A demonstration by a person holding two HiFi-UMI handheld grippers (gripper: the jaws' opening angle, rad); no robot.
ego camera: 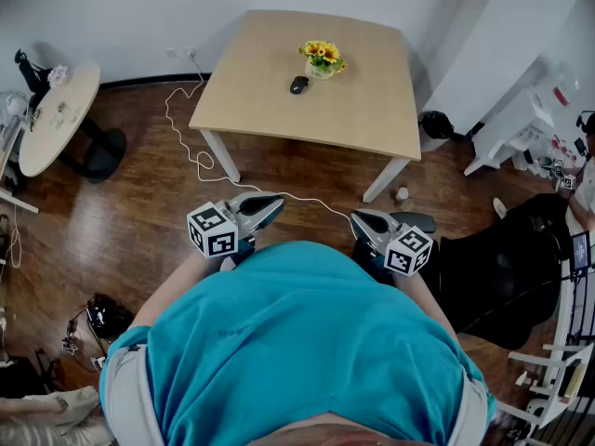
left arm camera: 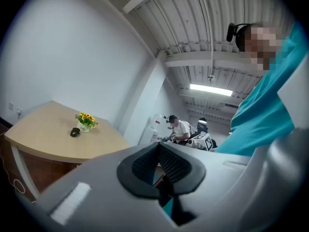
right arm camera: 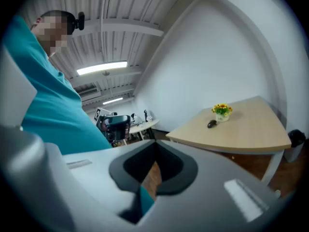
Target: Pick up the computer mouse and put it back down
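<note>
- Computer mouse (ego camera: 298,85): small and dark. It lies on the wooden table (ego camera: 372,119), just beside the flower pot (ego camera: 322,60) and well apart from both my grippers.
- Handling, my estimate: light, with a stiff, smooth shell that is likely slippery. I would pinch its two long sides at the middle.
- Left gripper (ego camera: 271,204): jaws pressed together, nothing between them.
- Right gripper (ego camera: 361,219): jaws together, empty.
- Caution: the pot stands close, so I would come in from the mouse's open side.
</note>
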